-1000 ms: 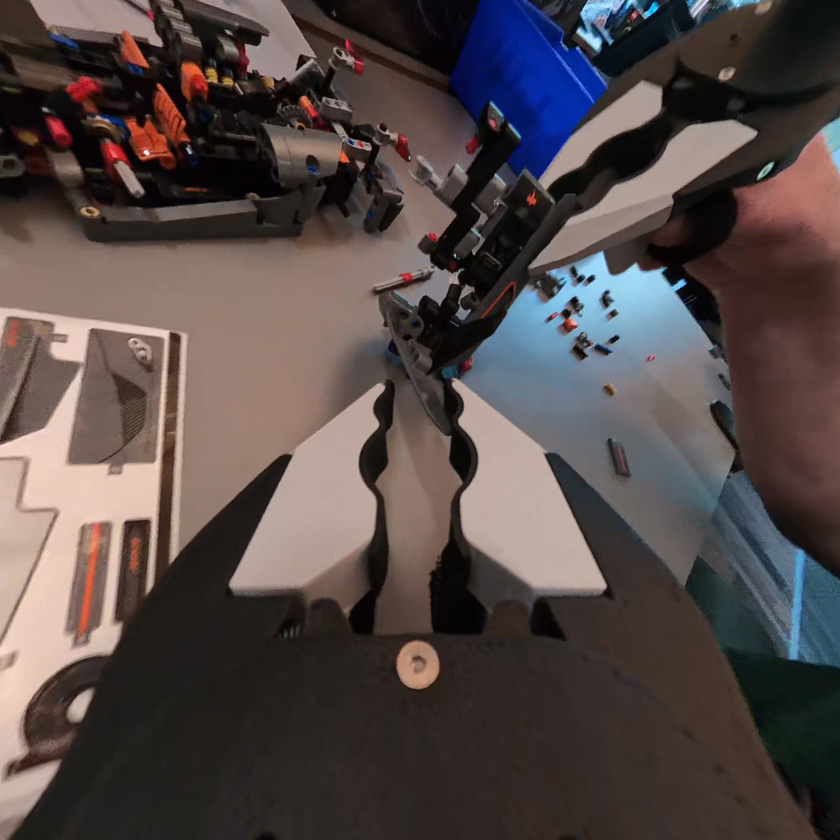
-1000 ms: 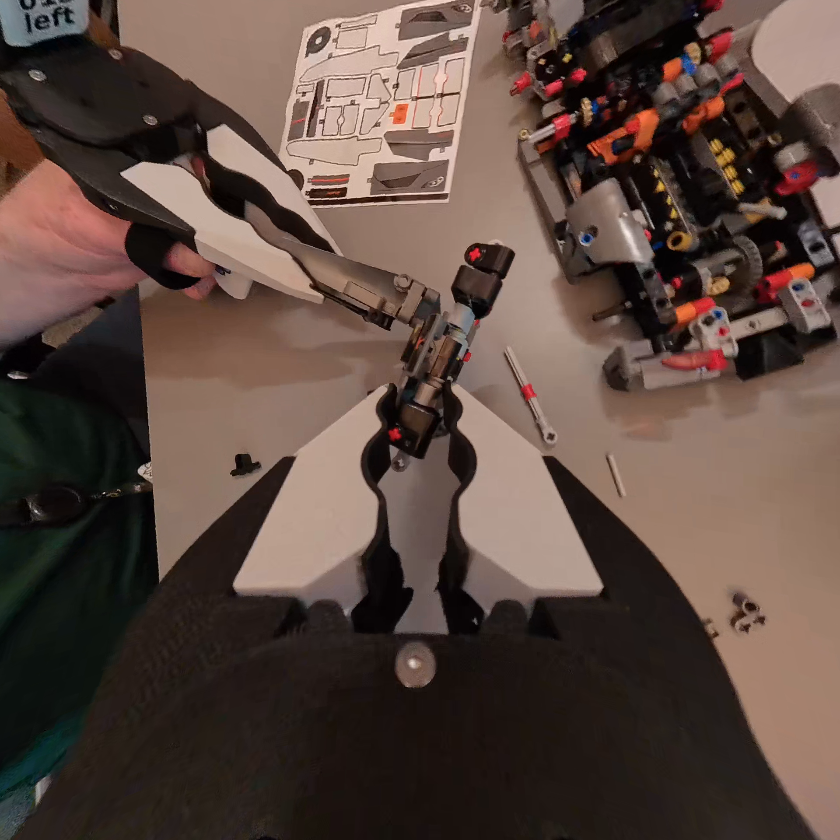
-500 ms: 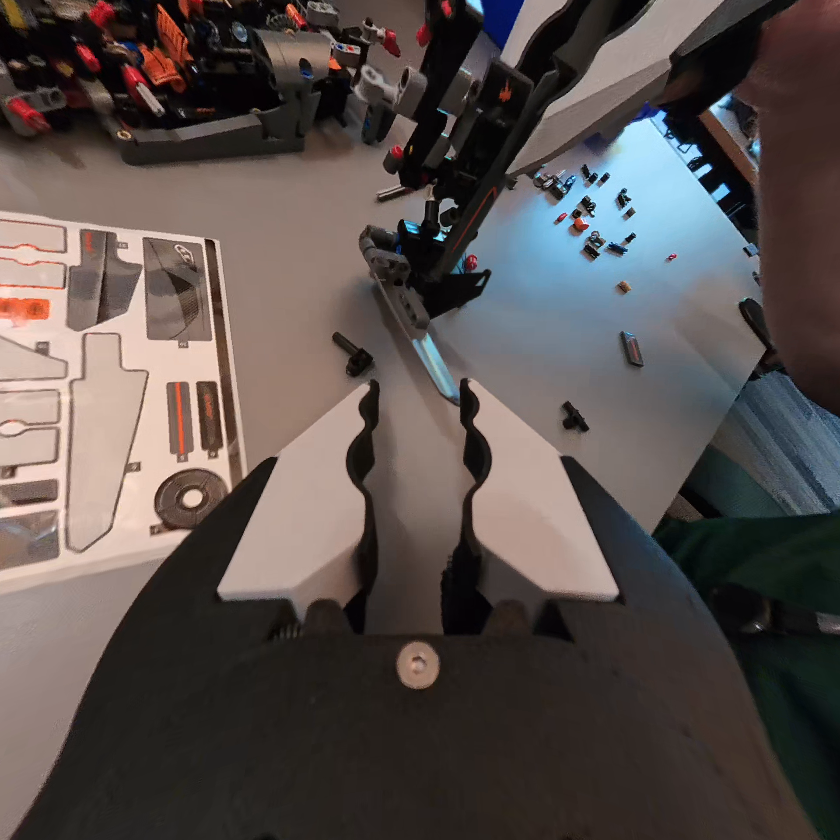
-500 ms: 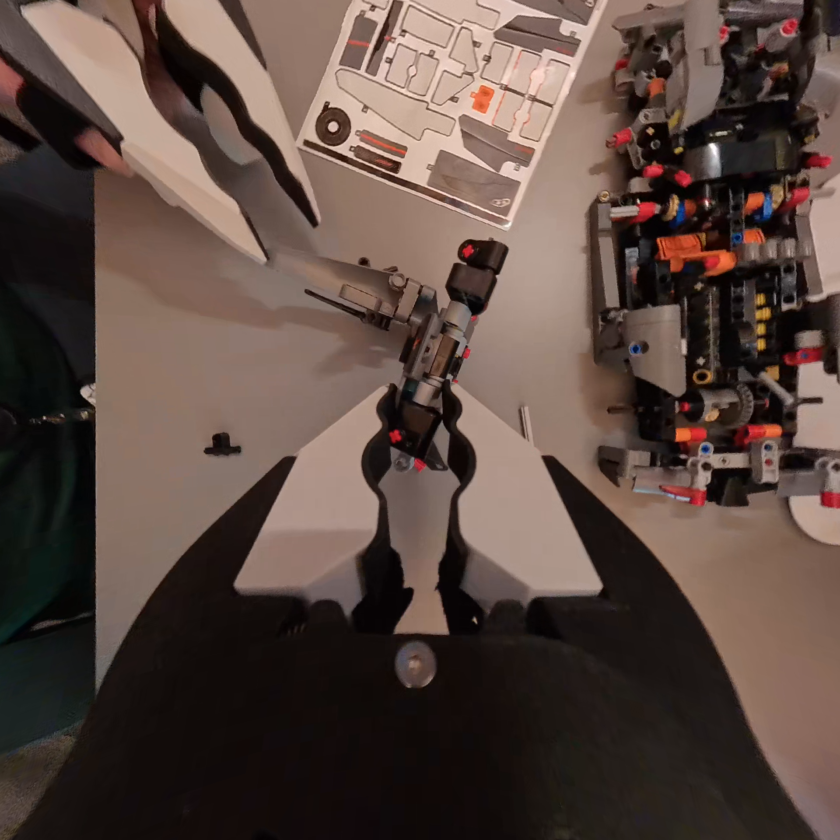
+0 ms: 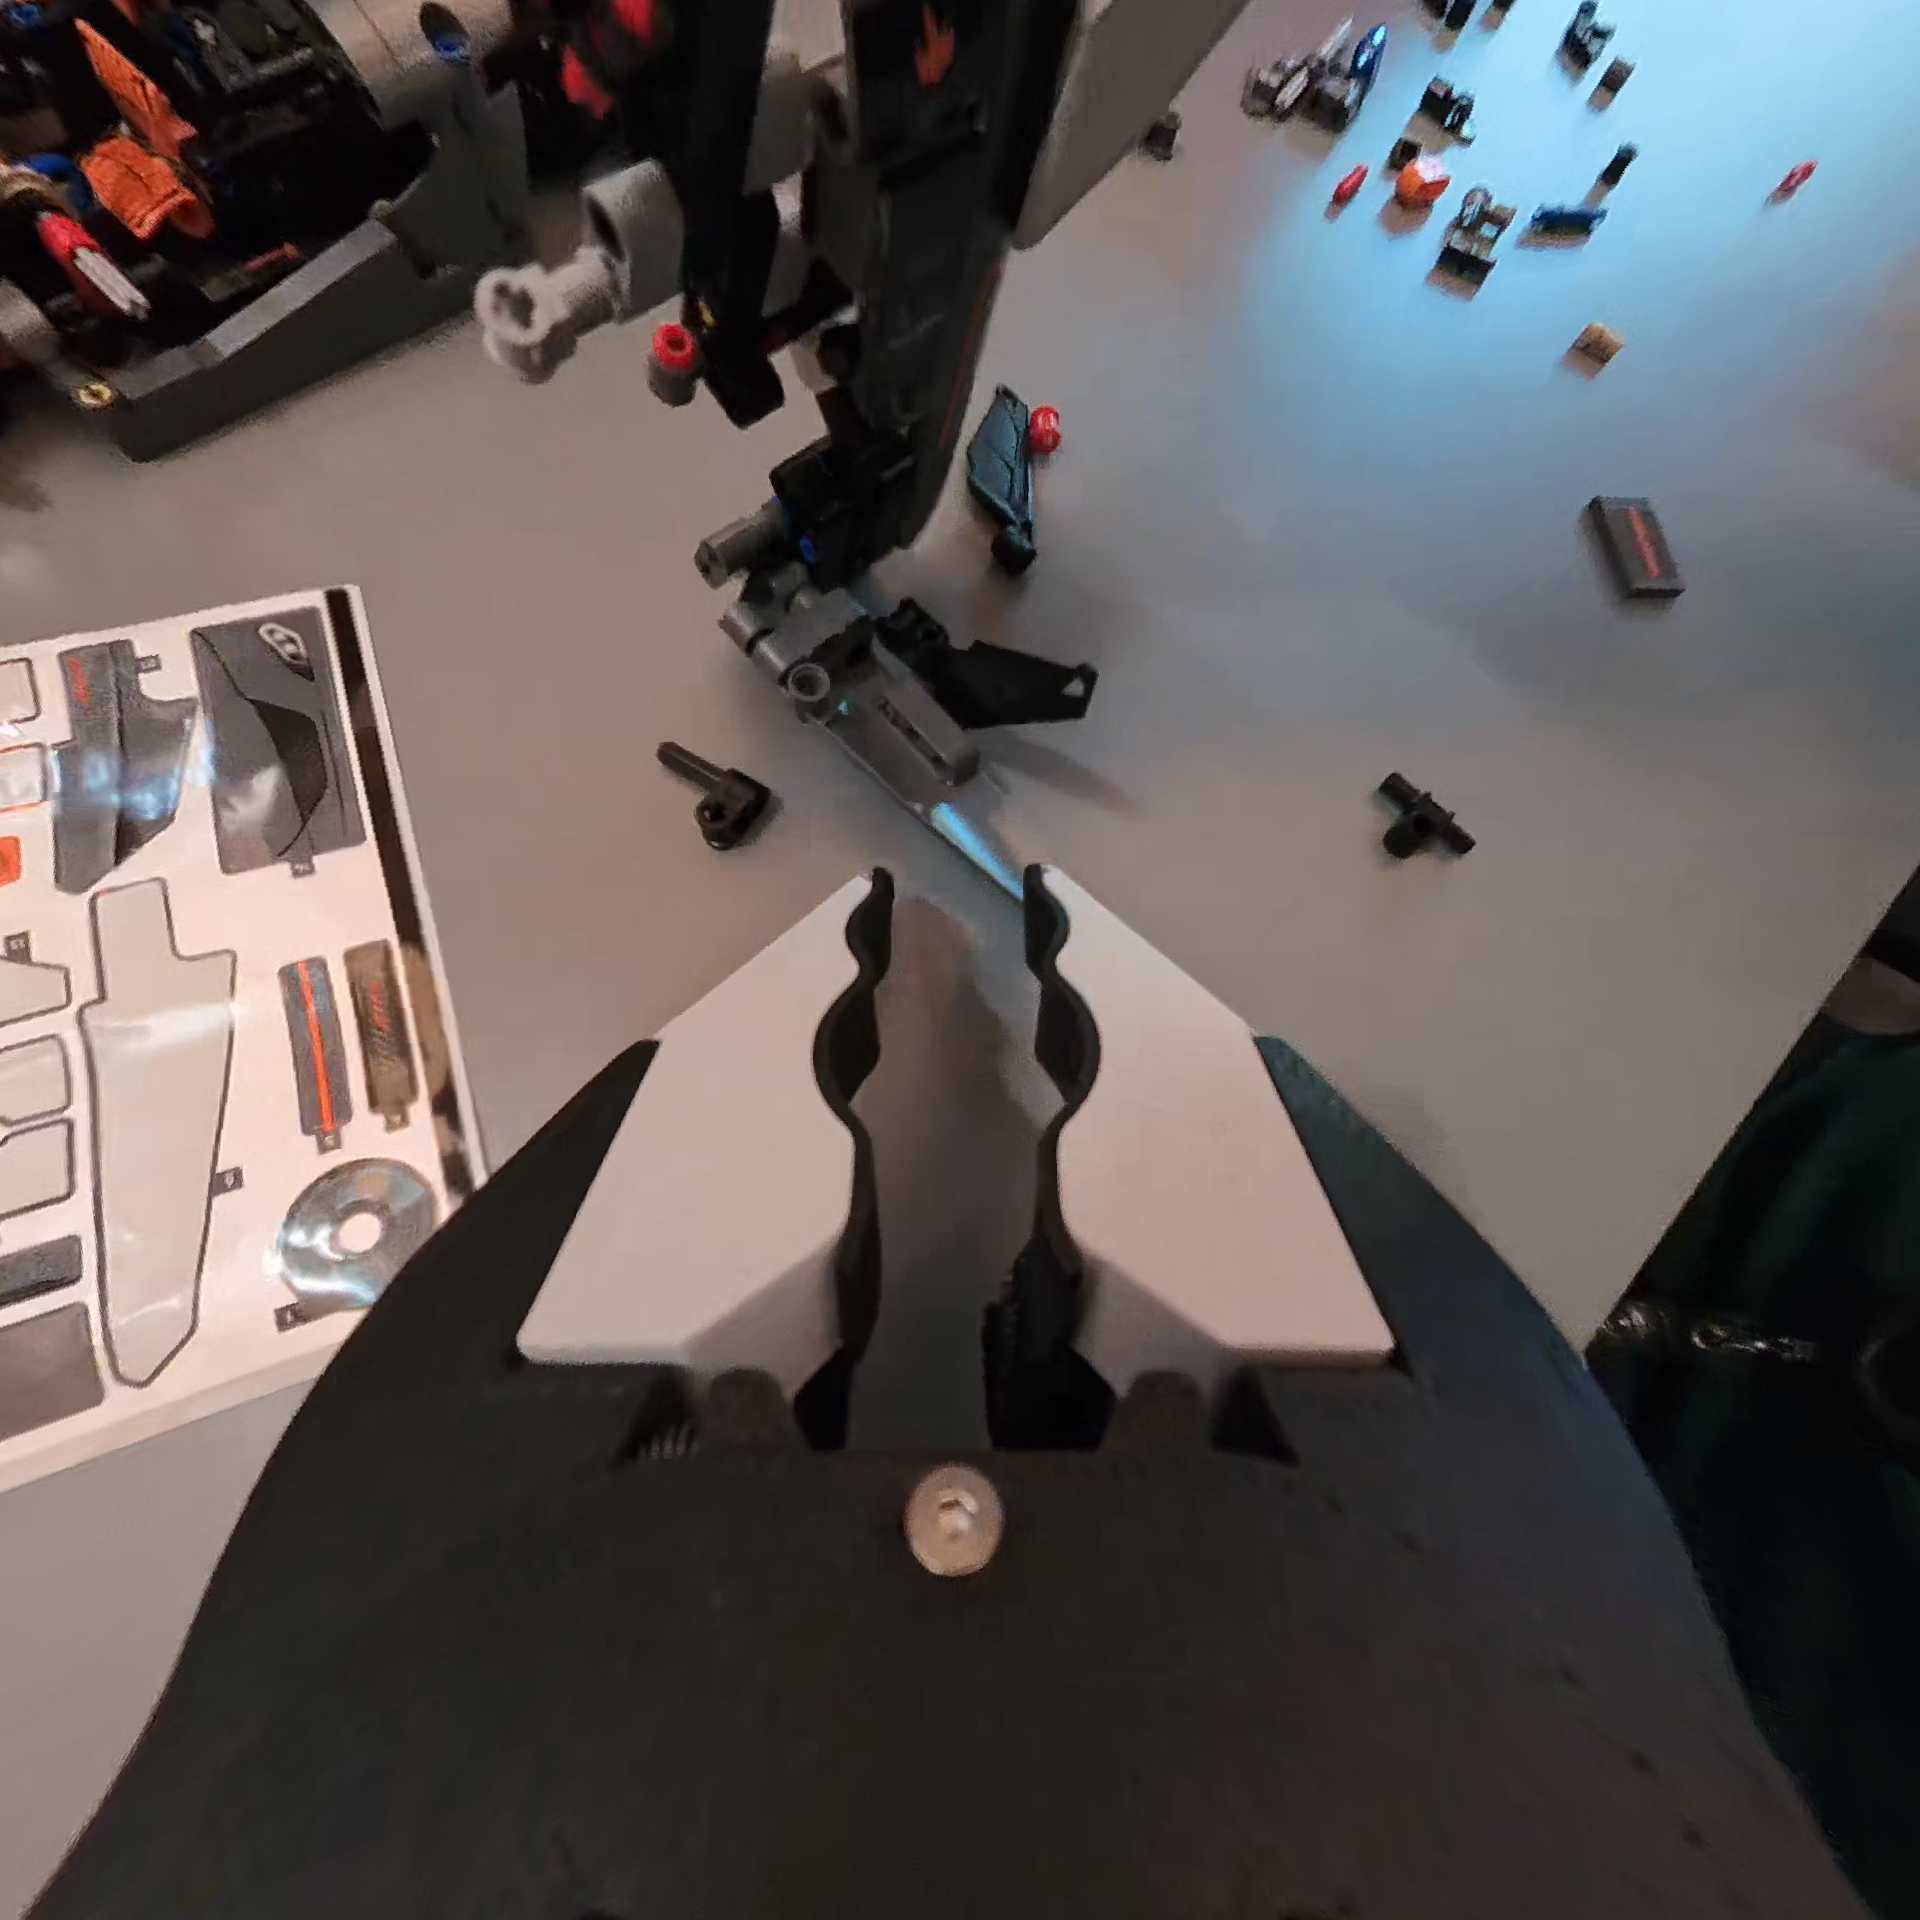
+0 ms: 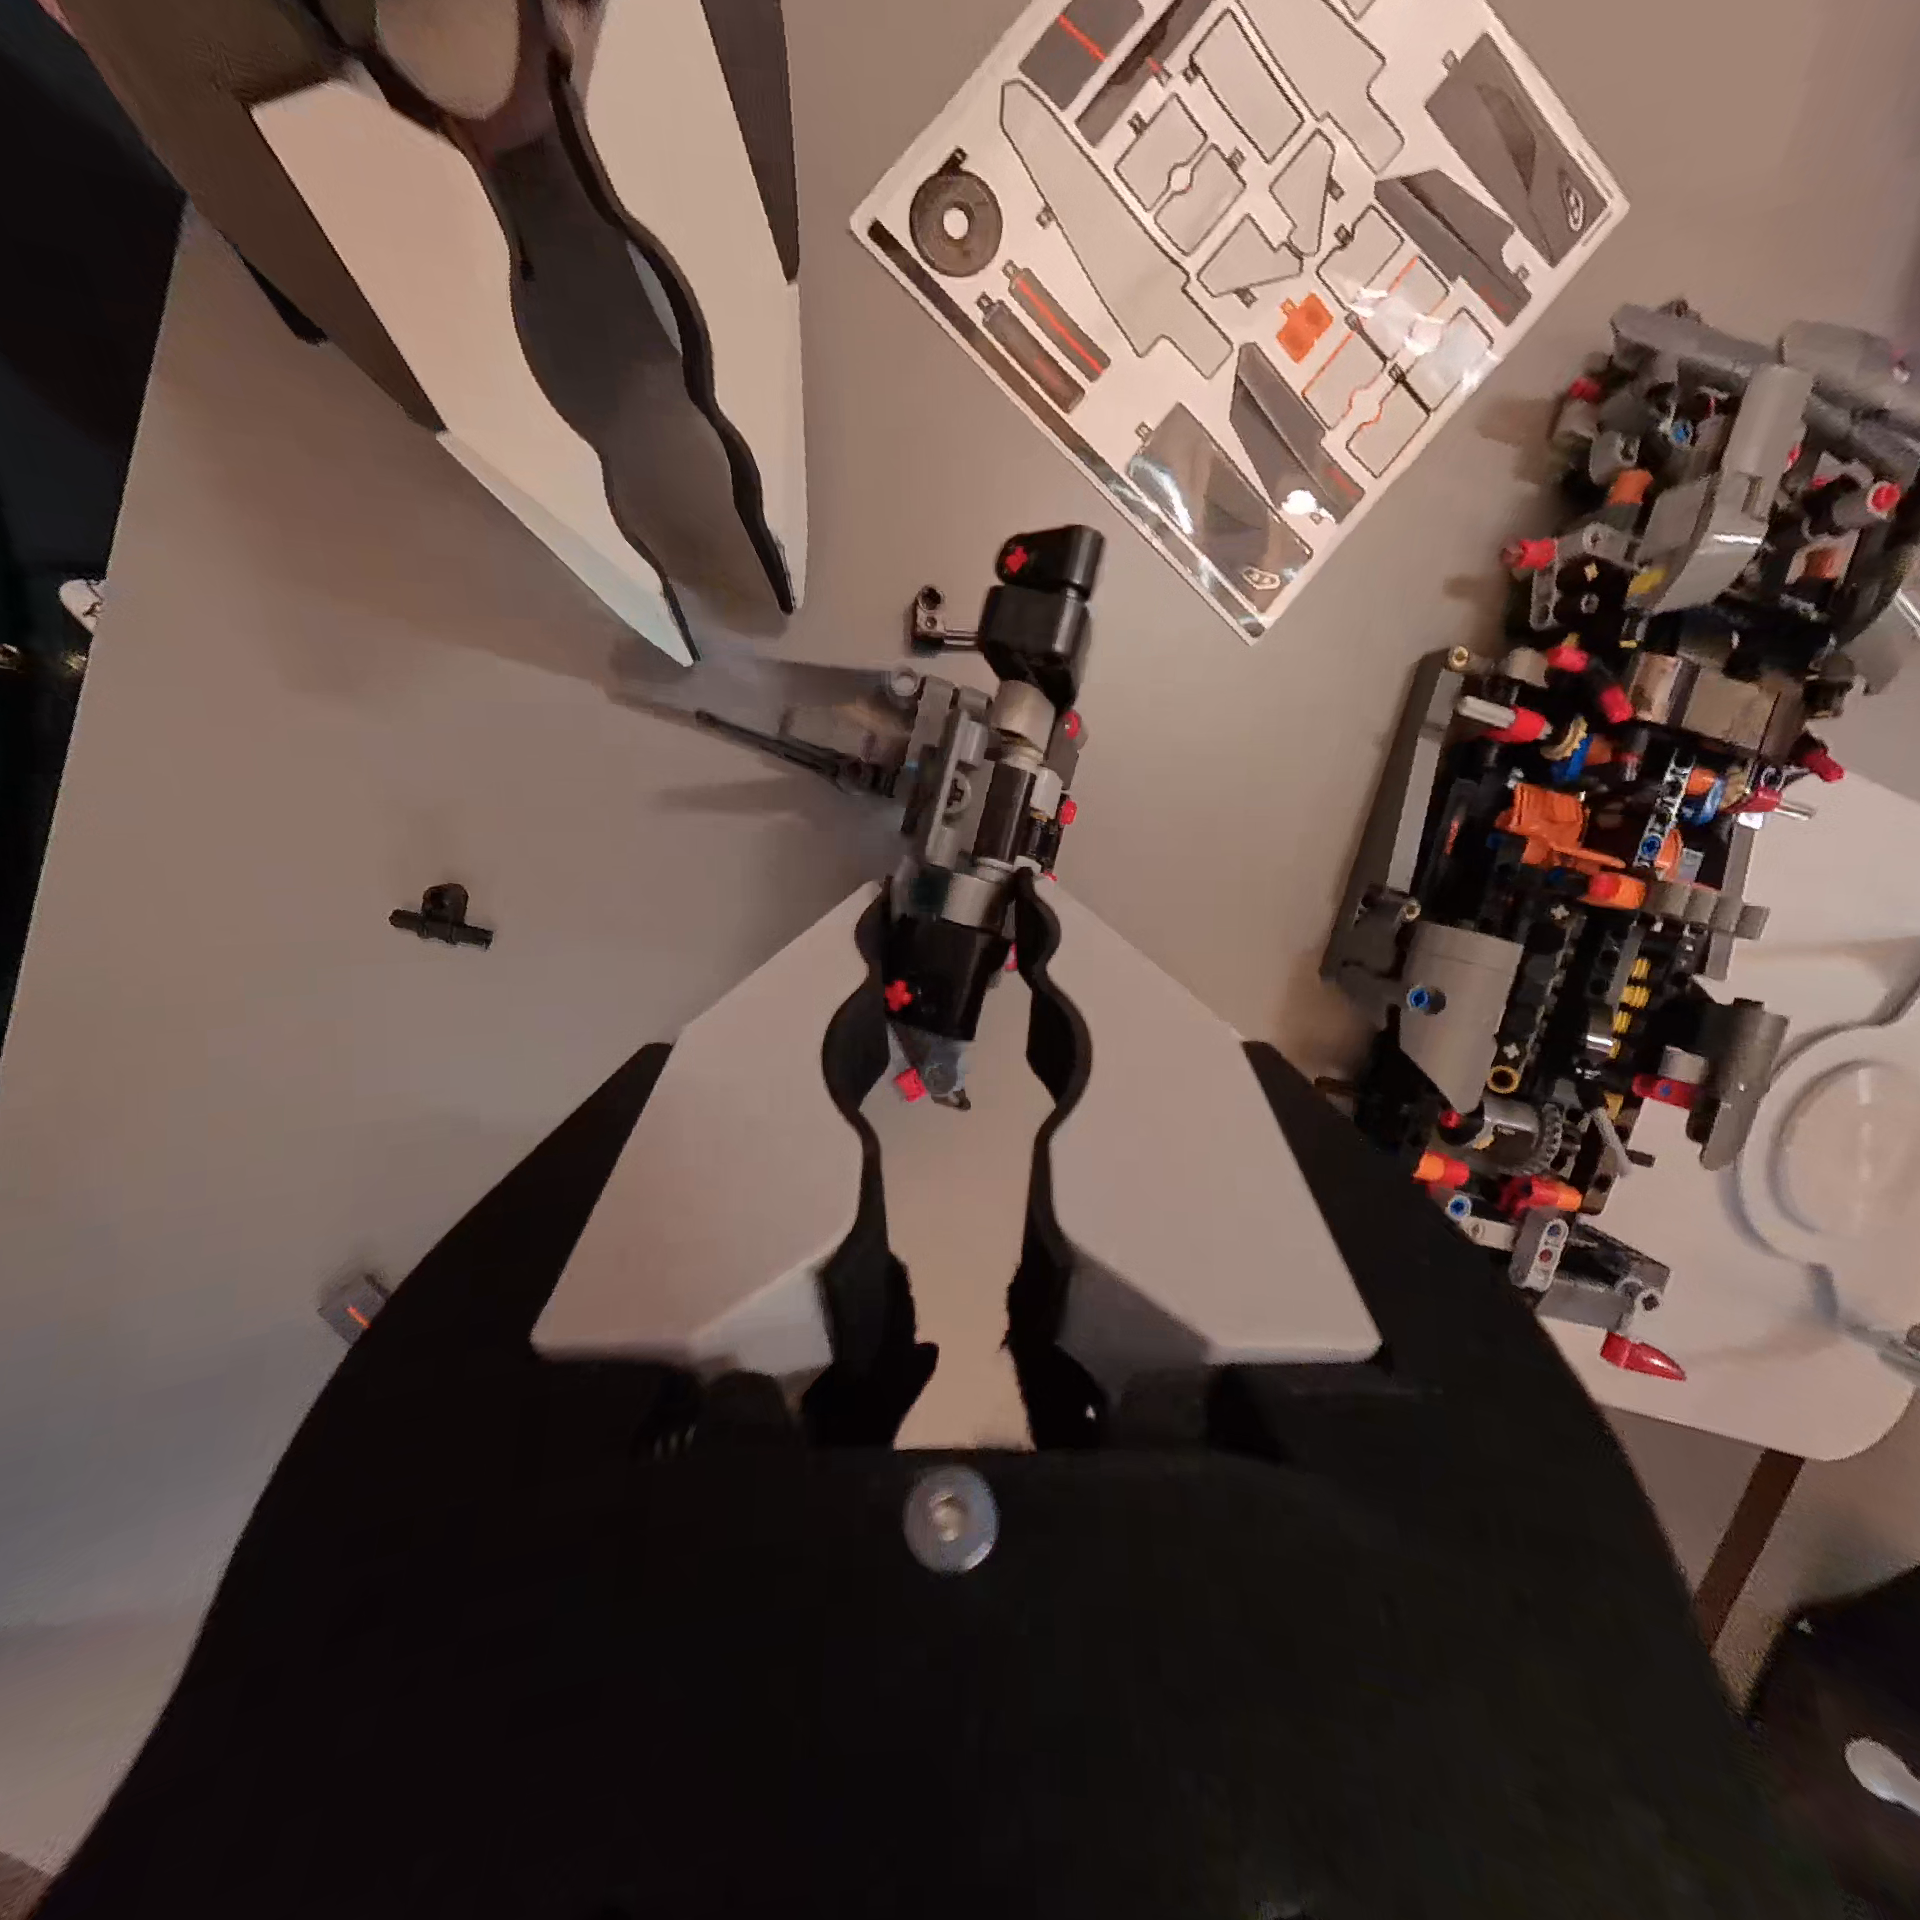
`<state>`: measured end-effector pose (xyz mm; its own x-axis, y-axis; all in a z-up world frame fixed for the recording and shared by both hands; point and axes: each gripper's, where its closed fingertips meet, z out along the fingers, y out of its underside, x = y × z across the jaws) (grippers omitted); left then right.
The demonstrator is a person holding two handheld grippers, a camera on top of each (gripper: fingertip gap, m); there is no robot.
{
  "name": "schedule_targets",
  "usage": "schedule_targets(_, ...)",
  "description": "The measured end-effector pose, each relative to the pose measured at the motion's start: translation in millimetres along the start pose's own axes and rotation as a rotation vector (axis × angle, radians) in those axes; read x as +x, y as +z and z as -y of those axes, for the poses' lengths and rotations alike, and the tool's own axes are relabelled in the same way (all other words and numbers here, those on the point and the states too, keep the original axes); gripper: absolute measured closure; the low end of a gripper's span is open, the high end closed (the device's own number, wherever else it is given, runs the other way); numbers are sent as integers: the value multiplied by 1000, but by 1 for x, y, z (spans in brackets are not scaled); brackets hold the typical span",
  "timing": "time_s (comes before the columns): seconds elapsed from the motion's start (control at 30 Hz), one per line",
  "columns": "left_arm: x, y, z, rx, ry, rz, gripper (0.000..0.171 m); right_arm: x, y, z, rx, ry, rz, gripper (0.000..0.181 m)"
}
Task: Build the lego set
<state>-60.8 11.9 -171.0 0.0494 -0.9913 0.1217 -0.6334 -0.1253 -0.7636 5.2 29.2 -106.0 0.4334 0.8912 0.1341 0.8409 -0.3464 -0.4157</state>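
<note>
At 9 o'clock in the left wrist view: white sticker sheet, flat on the grey table. Released within the last second: thin grey blade tip of the black-and-grey Technic sub-assembly. Left gripper now drawn back, spread wide, empty. Sub-assembly held alone, upright over mid-table, pinched at its black end by the right gripper. At 3 o'clock in the right wrist view: large multicoloured Technic chassis. Likely meaning: left freed to fetch a loose part, perhaps the small black pin connector.

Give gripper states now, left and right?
Left gripper: open, holding nothing.
Right gripper: closed on the lego sub-assembly.
</note>
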Motion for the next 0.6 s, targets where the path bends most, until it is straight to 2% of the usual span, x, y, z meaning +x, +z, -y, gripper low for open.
schedule_targets(0.13, 2, 2, -3, -20, 26, 13, 146, -5, 2, 1, 8, -6, 11, 156)
schedule_targets(0.23, -1, -2, 4, 18, 26, 11, 145, -5, 1, 0, 18, 3, 14, 154)
schedule_targets(0.5, -3, 4, 0, -24, 72, 39, 140, -6, 6, -4, 28, 24, 19, 148)
schedule_targets(0.6, -2, 5, 2, -15, 66, 36, 138, -4, -1, -1, 62, 36, 1, 140)
